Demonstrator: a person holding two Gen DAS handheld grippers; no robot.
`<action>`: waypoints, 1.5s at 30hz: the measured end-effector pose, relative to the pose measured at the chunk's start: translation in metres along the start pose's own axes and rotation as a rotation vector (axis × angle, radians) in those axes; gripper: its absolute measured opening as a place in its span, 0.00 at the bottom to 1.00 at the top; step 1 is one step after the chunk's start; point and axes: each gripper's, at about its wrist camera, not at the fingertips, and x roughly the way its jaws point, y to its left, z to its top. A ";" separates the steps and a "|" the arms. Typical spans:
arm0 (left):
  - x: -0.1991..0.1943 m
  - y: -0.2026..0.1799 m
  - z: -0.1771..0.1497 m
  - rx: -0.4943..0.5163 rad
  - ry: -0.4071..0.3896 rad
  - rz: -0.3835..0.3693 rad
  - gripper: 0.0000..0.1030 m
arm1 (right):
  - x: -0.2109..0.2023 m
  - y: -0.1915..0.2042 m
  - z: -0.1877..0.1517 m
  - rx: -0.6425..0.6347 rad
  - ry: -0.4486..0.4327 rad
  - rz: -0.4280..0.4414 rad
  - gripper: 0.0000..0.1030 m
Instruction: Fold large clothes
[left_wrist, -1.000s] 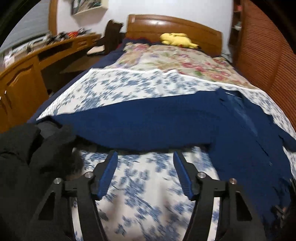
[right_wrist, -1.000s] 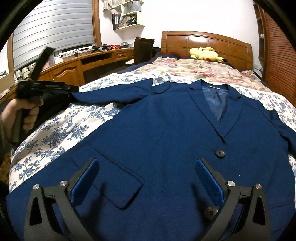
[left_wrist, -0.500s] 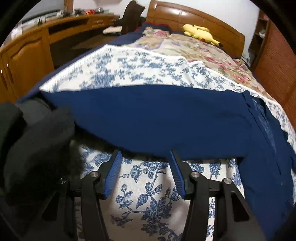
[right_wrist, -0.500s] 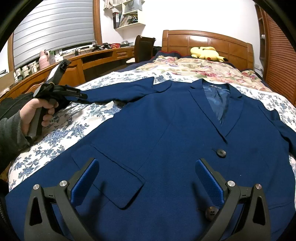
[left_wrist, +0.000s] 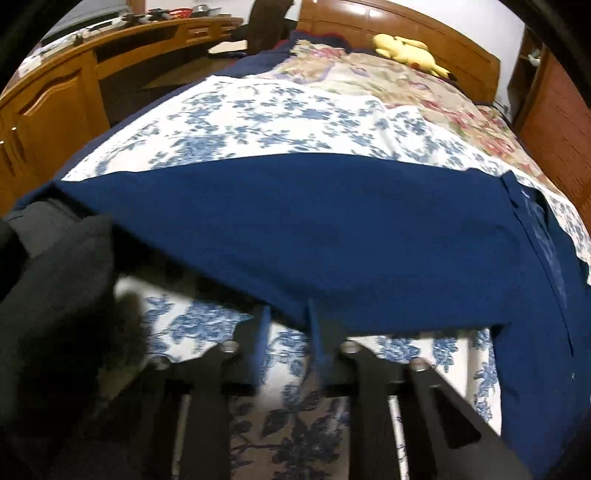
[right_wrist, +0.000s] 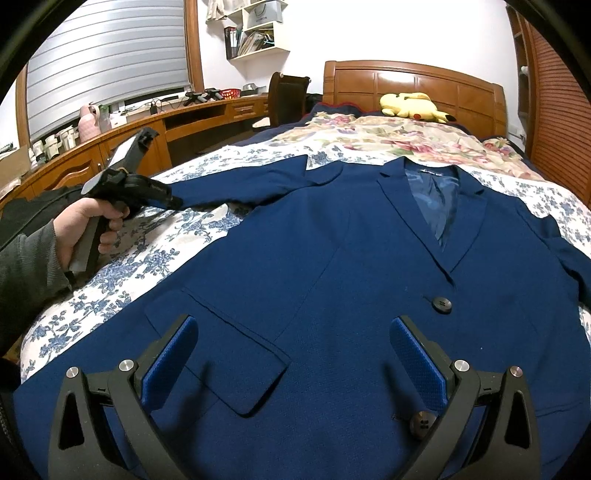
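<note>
A navy blue jacket (right_wrist: 332, 277) lies face up and spread flat on the bed, collar toward the headboard. Its left sleeve (left_wrist: 295, 240) stretches out across the floral sheet. My left gripper (left_wrist: 288, 321), seen from the side in the right wrist view (right_wrist: 173, 201) in a person's hand (right_wrist: 85, 229), is at the sleeve's near edge. Its jaws are closing, with the sleeve's edge pinched between the blue pads. My right gripper (right_wrist: 291, 354) hangs open over the jacket's lower front, beside the pocket flap (right_wrist: 221, 350), holding nothing.
A blue-and-white floral sheet (left_wrist: 258, 122) covers the bed. A yellow plush toy (right_wrist: 410, 107) lies by the wooden headboard (right_wrist: 406, 81). A wooden desk (right_wrist: 129, 147) and a chair (right_wrist: 288, 96) stand to the left. Dark clothing (left_wrist: 48, 314) bulges at the left edge.
My left gripper has dropped and moved forward to the sleeve's edge, and its jaws have narrowed from wide apart onto the fabric. The right gripper has stayed still.
</note>
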 end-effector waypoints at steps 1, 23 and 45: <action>-0.001 -0.002 0.000 0.002 -0.006 0.000 0.07 | 0.000 0.000 0.000 0.000 0.001 0.000 1.00; -0.120 -0.137 -0.005 0.314 -0.162 -0.106 0.01 | -0.002 -0.003 -0.001 0.039 -0.013 0.027 1.00; -0.086 -0.047 -0.028 0.217 -0.096 -0.029 0.71 | 0.000 0.000 0.002 0.025 -0.004 0.024 1.00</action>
